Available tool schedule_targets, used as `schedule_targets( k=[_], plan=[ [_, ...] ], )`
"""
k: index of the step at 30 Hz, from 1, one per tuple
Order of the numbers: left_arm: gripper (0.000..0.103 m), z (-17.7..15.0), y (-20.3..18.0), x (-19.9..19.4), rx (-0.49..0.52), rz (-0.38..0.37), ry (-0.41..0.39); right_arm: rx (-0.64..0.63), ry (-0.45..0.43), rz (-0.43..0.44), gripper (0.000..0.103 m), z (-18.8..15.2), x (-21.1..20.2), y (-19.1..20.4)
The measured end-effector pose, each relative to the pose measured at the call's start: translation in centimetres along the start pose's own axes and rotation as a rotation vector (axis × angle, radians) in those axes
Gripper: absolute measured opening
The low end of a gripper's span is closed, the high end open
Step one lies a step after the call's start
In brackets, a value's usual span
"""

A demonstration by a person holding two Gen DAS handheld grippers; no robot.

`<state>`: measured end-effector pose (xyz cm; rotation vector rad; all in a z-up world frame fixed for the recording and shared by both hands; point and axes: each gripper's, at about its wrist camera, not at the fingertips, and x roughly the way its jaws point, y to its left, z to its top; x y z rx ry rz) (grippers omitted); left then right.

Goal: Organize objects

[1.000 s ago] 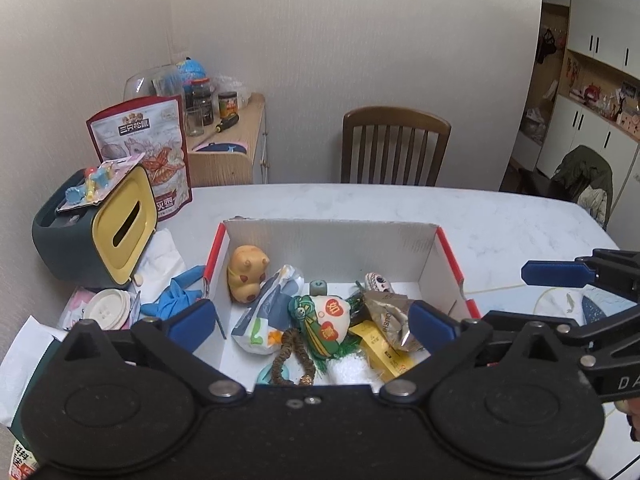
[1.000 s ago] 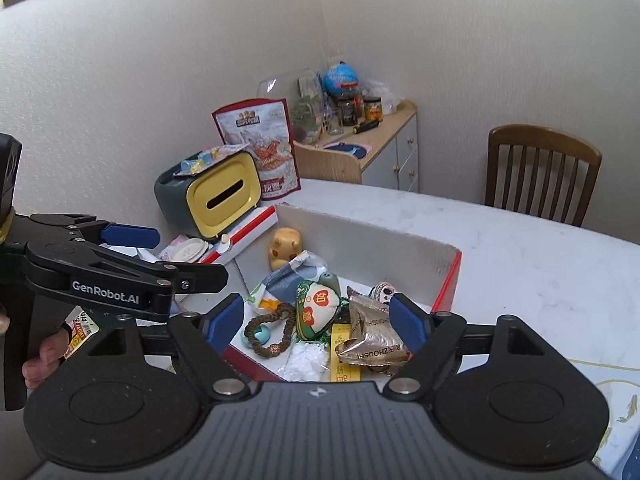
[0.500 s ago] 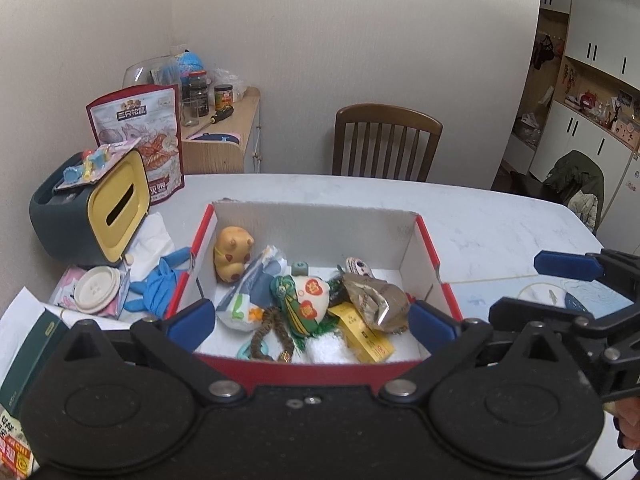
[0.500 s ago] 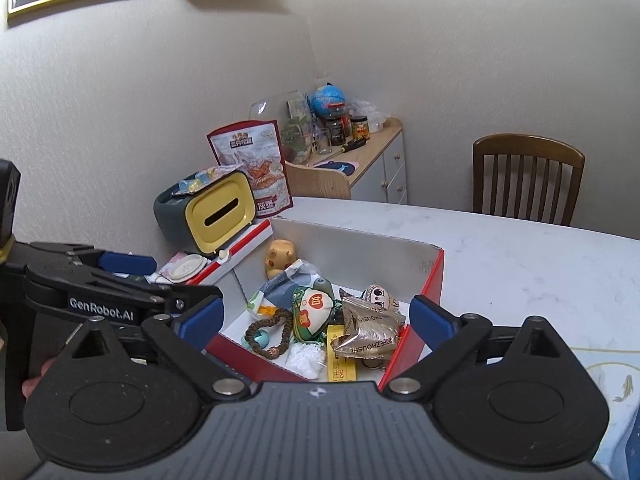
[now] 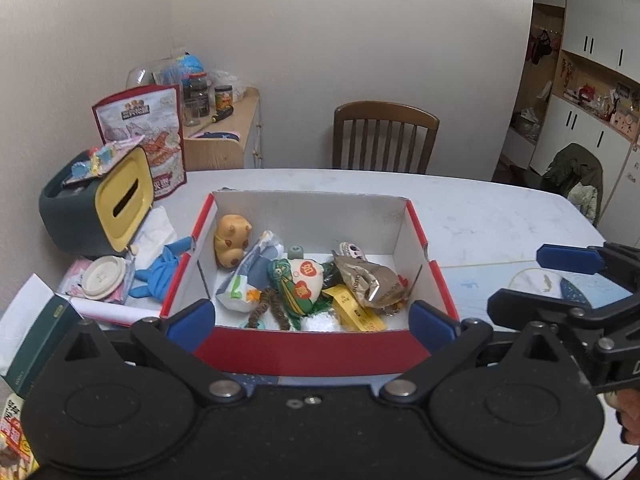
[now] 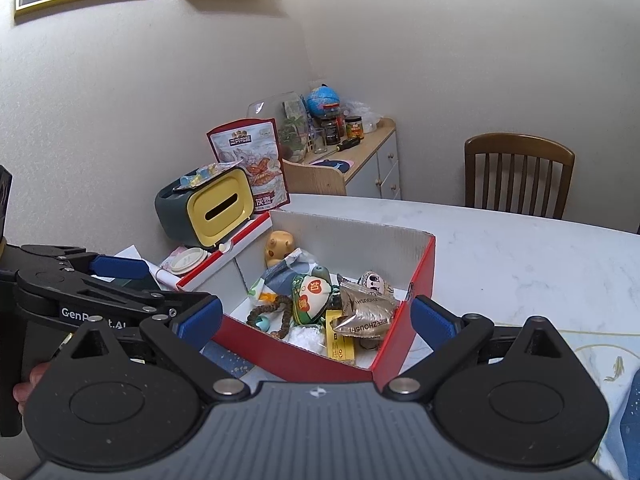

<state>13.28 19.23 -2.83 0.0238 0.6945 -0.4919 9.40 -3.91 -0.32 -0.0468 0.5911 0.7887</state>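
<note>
A red and white cardboard box [image 5: 308,350] [image 6: 400,344] stands on the white table. It holds a yellow pig toy [image 5: 231,242], a green and white pouch [image 5: 300,286], a brown foil packet [image 5: 366,282], a bead string [image 5: 266,308] and other small items. My left gripper [image 5: 312,322] is open and empty, held back above the box's near wall. My right gripper [image 6: 316,320] is open and empty, near the box's front corner. Each gripper also shows in the other's view, the right one [image 5: 560,280] and the left one [image 6: 120,288].
A dark tissue box with a yellow face [image 5: 96,204] and a snack bag [image 5: 144,136] stand left of the box. A lidded cup [image 5: 102,278], blue cloth [image 5: 160,272] and a green carton [image 5: 36,342] lie at the left. A wooden chair [image 5: 384,136] is behind the table.
Both grippers have pulled back and up from the box, so its near red wall now shows. Both stay open and empty. The items in the box have not moved.
</note>
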Motion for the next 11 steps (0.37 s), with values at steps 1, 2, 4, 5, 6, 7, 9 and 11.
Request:
schedule_targets(
  k=[1, 2, 4, 5, 6, 7, 9, 11],
  plan=[
    [0.103, 0.0, -0.1, 0.0, 0.004, 0.007, -0.003, 0.003, 0.001, 0.003, 0.101, 0.0, -0.1, -0.1],
    [0.103, 0.1, -0.2, 0.0, 0.006, 0.013, -0.004, 0.005, 0.001, 0.005, 0.101, 0.0, -0.1, -0.2],
    [0.103, 0.1, -0.5, 0.1, 0.003, 0.023, -0.005, 0.005, 0.0, 0.009, 0.101, 0.0, -0.3, -0.5],
    [0.103, 0.2, -0.6, 0.1, 0.001, 0.027, -0.005, 0.006, 0.0, 0.012, 0.101, 0.0, -0.3, -0.7],
    [0.103, 0.2, -0.7, 0.2, 0.0, 0.03, -0.003, 0.006, 0.0, 0.012, 0.101, 0.0, -0.4, -0.9],
    [0.103, 0.3, -0.8, 0.4, -0.001, 0.031, 0.001, 0.006, -0.001, 0.01, 0.101, -0.1, -0.5, -1.2],
    [0.103, 0.4, -1.1, 0.7, -0.006, 0.035, 0.011, 0.011, -0.001, 0.005, 0.101, -0.1, -0.6, -1.9],
    [0.103, 0.5, -1.6, 1.0, -0.012, 0.03, 0.022, 0.013, 0.002, -0.012, 0.101, -0.4, -0.9, -2.9]
  ],
)
